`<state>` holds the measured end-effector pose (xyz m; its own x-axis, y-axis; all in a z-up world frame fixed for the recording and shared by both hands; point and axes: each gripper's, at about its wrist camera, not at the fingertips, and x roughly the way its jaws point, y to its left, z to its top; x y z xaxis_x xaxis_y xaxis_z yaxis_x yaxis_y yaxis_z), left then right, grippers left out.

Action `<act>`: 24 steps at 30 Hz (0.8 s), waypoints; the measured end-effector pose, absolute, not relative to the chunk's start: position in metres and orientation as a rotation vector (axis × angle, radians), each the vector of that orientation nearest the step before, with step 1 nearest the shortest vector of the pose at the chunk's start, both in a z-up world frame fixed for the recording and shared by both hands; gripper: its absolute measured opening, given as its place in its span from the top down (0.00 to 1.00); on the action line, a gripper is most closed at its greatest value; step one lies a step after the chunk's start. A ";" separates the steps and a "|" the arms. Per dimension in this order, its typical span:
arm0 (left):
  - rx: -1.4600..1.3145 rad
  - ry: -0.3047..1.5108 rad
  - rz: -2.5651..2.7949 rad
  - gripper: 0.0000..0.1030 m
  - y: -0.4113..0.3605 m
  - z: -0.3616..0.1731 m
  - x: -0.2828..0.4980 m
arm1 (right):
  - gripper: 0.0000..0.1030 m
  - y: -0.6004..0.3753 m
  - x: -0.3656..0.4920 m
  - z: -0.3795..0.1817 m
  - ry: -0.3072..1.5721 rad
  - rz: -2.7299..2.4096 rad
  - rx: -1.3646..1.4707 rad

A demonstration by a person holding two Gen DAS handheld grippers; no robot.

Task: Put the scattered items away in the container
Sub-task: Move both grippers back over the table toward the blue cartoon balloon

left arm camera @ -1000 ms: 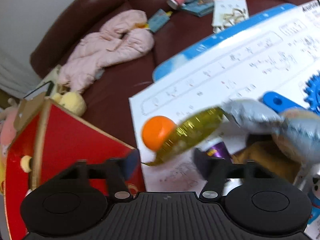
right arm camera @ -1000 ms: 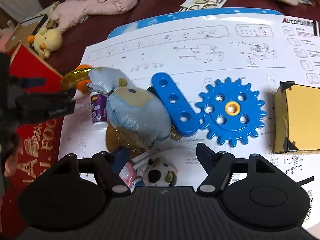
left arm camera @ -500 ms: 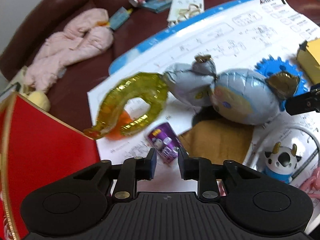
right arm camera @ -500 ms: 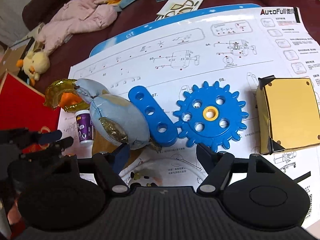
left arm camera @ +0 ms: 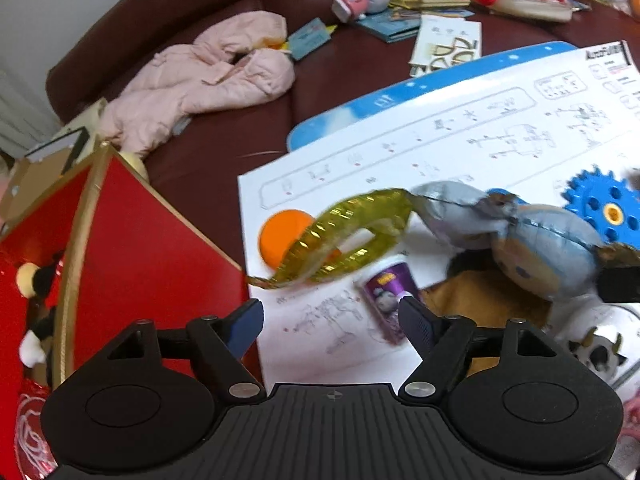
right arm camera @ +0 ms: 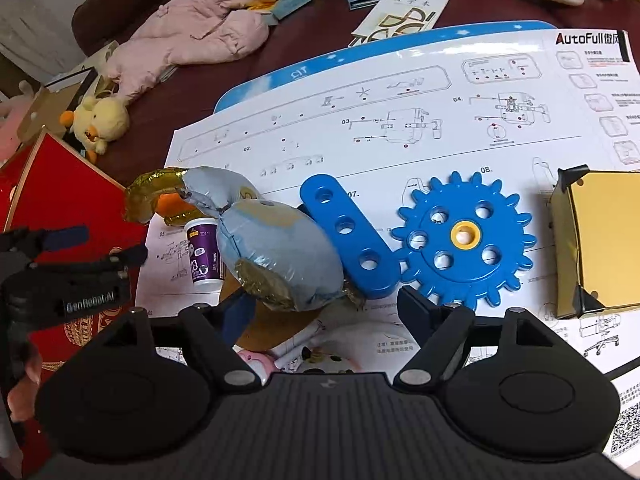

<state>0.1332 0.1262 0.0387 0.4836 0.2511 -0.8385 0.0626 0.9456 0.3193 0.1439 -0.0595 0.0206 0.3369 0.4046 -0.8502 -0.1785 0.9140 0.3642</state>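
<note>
Since the earlier frame the left gripper [left arm camera: 330,322] has just been opening, and its jaws now stand wide and empty before the purple cup [left arm camera: 390,300] at lower centre. Right gripper [right arm camera: 320,312] is open too, beside the foil balloon [right arm camera: 276,256]. With 2 grippers crowding 1 pile, the light balloon could get nudged off the sheet instead of reaching the red box [left arm camera: 152,248] at left.

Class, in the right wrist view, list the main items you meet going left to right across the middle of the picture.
Red box → purple bottle → foil balloon → blue perforated bar → blue gear → yellow box.
</note>
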 end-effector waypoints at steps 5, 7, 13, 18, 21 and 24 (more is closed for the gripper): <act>0.269 1.057 0.074 0.15 0.119 0.050 0.130 | 0.21 -0.057 0.136 0.023 1.170 0.443 0.226; 0.216 1.048 0.059 0.14 0.119 0.059 0.133 | 0.21 -0.059 0.133 0.027 1.162 0.459 0.240; 0.133 1.037 0.028 0.11 0.104 0.074 0.156 | 0.22 -0.083 0.131 0.041 1.092 0.423 0.316; 0.092 1.099 0.046 0.11 0.093 0.058 0.184 | 0.31 -0.098 0.141 0.032 1.085 0.340 0.367; 0.117 1.156 0.093 0.12 0.093 0.036 0.192 | 0.34 -0.095 0.147 0.018 1.122 0.335 0.373; 0.082 1.202 0.085 0.13 0.103 0.024 0.189 | 0.34 -0.082 0.145 0.007 1.155 0.376 0.352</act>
